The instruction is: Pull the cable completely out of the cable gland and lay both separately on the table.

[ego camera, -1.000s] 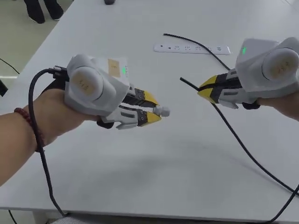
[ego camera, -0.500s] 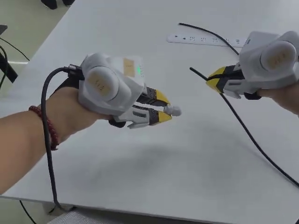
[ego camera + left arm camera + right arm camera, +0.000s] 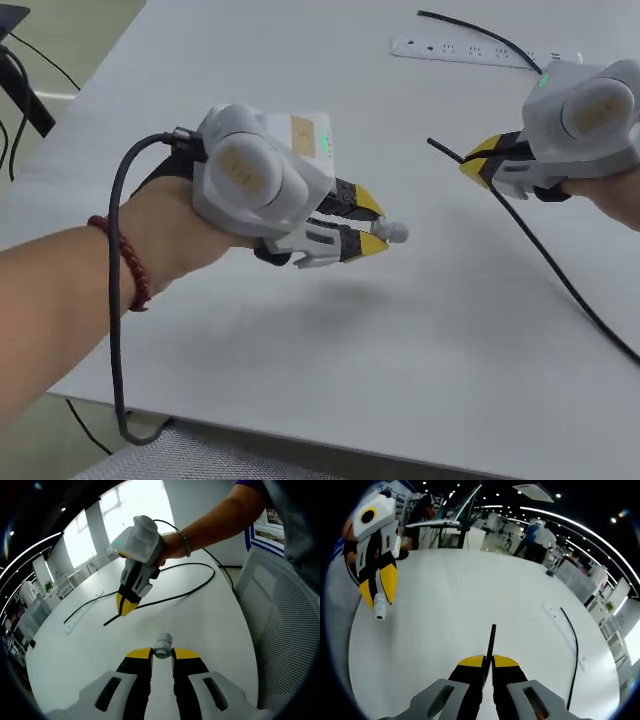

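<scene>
Gripping a small pale cable gland [image 3: 393,233], the left gripper [image 3: 375,226] has its yellow-tipped fingers closed on it, held above the white table [image 3: 300,380]; the gland's round end sticks out past the tips. Off to the right and well apart, the right gripper [image 3: 472,162] has its fingers pinched on a black cable [image 3: 540,250] near its free end; a short stub pokes out beyond the tips, and the rest trails down across the table toward the right edge; cable and gland are fully separate, and neither lies loose on the table.

Compared with half a second ago, both grippers keep the same hold and much the same gap between them; the whole scene has slid in the picture, which is the headset camera moving.

A white power strip [image 3: 470,50] lies at the far end of the table; its markings are too small to read. A tan label [image 3: 303,128] on the left gripper's housing is unreadable; a green light [image 3: 326,145] glows beside it. A red bead bracelet [image 3: 130,265] circles the left wrist.
</scene>
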Available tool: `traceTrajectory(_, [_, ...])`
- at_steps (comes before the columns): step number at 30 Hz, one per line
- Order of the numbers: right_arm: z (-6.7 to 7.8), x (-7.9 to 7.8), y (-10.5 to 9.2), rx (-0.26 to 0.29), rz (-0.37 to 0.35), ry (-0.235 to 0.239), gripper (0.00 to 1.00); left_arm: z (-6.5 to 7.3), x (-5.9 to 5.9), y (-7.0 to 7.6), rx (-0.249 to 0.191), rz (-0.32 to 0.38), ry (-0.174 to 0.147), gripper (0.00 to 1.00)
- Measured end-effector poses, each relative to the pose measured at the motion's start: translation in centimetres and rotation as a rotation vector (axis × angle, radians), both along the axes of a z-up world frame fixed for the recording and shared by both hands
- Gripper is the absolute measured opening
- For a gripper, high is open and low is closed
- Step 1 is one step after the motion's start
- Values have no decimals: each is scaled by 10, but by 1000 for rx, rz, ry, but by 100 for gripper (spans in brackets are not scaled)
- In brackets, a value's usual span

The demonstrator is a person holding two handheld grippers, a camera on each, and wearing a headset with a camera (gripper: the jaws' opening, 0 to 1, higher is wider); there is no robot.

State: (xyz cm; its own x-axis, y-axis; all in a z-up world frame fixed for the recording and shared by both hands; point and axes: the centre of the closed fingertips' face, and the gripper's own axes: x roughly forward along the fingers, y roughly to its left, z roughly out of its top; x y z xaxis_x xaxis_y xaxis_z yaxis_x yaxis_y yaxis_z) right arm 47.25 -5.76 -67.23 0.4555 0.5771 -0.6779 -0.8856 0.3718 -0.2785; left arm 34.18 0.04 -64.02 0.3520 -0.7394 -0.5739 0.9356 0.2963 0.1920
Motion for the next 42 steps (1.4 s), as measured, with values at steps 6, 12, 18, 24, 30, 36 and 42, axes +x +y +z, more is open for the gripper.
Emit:
traceTrajectory(6, [-17, 3, -1, -7, -10, 20, 0, -10, 0, 0, -3, 7, 19, 16])
traceTrajectory(12, [-25, 5, -2, -13, -20, 38, 0, -15, -1, 0, -7, 12, 31, 16])
traceTrajectory(18, [-34, 1, -2, -17, -28, 62, 0, -26, -2, -1, -12, 21, 48, 16])
traceTrajectory(24, [-38, -1, -5, -9, -37, 73, 0, -33, -3, -2, -18, 24, 63, 16])
traceTrajectory(30, [-39, -2, -7, 13, -52, 79, 0, -34, -3, -7, -28, 24, 73, 16])
traceTrajectory(36, [-37, -4, -8, 29, -56, 70, 0, -43, -4, -10, -32, 34, 84, 16])
traceTrajectory(42, [-37, -4, -8, 41, -57, 58, 0, -56, -3, -13, -28, 49, 100, 16])
